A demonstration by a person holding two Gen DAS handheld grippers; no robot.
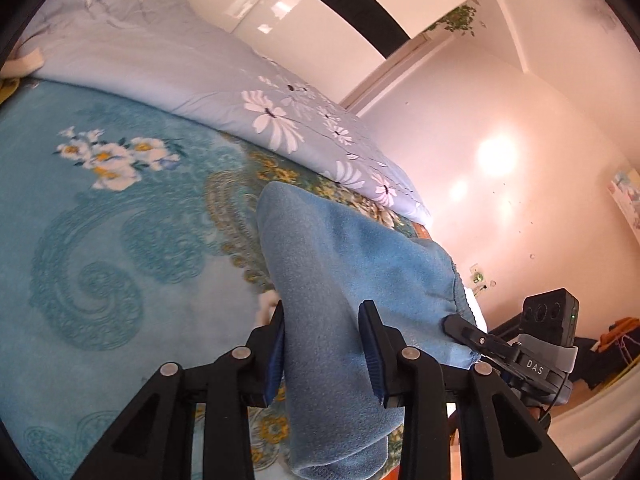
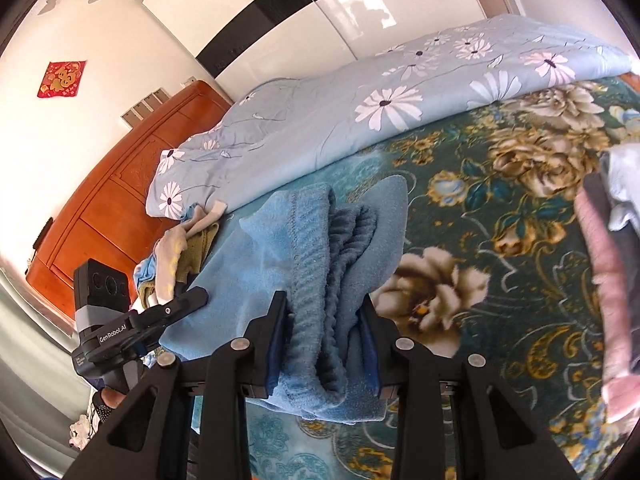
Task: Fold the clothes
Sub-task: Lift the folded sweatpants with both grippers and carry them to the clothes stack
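A light blue fleece garment point(image 1: 344, 264) with an elastic waistband point(image 2: 320, 248) hangs lifted over the bed between both grippers. My left gripper point(image 1: 322, 312) has the cloth between its fingers and is shut on one part of it. My right gripper point(image 2: 326, 306) is shut on the bunched waistband. The right gripper's finger shows in the left wrist view point(image 1: 466, 330), pinching the garment's edge. The left gripper shows in the right wrist view point(image 2: 180, 308) at the garment's left side.
The bed has a teal floral blanket point(image 1: 100, 220) and a pale blue daisy quilt point(image 2: 360, 104) folded along its far side. A small pile of clothes point(image 2: 180, 248) lies by the wooden headboard point(image 2: 120, 184). Pink and grey folded clothes point(image 2: 608, 248) lie at the right.
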